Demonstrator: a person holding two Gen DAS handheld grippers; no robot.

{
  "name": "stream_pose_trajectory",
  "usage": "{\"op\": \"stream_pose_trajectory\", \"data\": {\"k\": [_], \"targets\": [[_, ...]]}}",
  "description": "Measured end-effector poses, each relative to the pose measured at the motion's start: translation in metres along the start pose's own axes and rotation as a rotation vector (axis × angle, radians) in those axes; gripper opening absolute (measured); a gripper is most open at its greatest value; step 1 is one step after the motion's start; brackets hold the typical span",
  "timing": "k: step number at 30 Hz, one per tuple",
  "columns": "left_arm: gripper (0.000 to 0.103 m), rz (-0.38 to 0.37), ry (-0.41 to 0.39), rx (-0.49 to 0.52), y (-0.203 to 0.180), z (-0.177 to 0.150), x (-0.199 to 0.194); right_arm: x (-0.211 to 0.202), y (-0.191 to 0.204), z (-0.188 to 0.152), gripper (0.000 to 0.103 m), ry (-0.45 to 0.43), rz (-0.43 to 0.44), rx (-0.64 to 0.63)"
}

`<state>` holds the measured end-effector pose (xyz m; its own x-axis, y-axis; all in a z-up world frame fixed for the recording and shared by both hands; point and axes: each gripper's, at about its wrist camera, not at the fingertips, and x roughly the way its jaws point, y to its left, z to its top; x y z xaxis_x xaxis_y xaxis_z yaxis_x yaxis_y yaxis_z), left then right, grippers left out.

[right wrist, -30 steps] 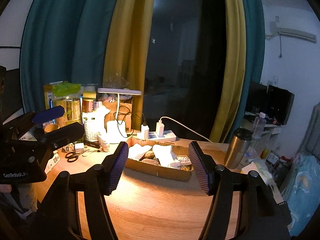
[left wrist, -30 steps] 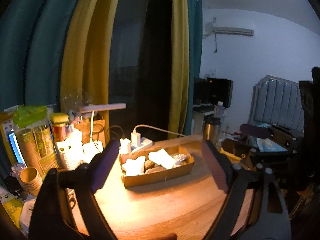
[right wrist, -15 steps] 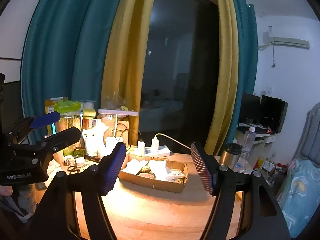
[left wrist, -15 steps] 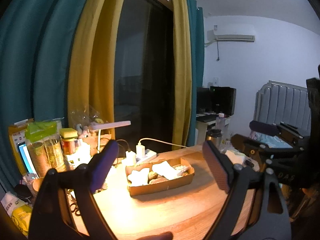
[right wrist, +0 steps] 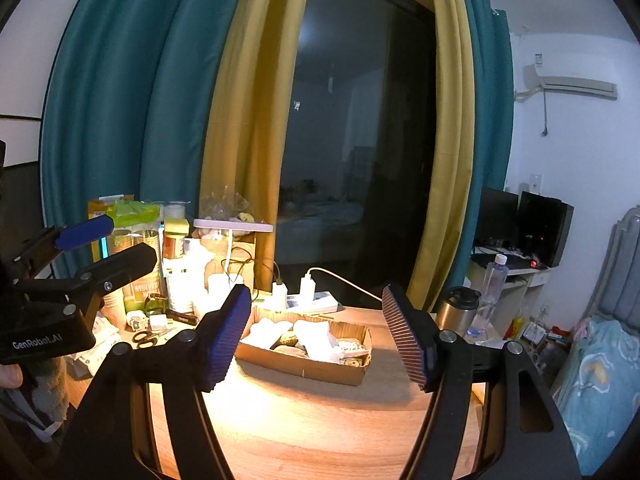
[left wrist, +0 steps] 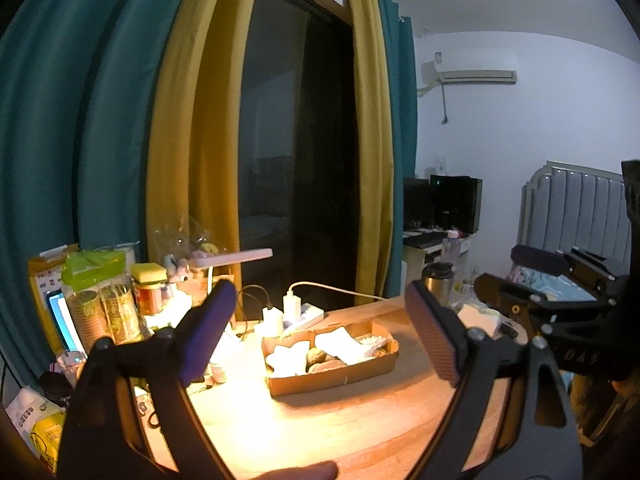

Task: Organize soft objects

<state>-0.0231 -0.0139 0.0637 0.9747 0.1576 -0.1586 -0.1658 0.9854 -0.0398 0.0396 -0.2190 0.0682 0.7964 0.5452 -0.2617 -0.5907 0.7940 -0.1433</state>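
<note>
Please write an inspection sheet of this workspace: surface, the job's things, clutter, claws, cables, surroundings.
Surface: wooden table, lit warmly by a desk lamp; front part bare.
Job's things: cardboard tray holding white soft pieces and brownish items; exact kinds unclear.
Clutter: scissors, jars, paper cups and packets at the table's left; steel flask and plastic bottle at right.
Claws: left claw open, empty; right claw open, empty, its jaws just widened; both short of the tray.
Cables: power strip with chargers behind the tray; white cable running right.
Surroundings: teal and yellow curtains, dark window, air conditioner, bed at right.
</note>
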Motion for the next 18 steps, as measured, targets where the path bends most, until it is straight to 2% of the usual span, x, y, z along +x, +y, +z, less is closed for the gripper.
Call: {"op": "stream_pose_trajectory", "data": {"k": [18], "targets": [[0.088, -0.001, -0.015, 0.008, -0.0037, 0.0011, -0.0017, -0.0012, -0.0004, 0.0005, 0.072, -0.002, 0.000, 0.001]]}}
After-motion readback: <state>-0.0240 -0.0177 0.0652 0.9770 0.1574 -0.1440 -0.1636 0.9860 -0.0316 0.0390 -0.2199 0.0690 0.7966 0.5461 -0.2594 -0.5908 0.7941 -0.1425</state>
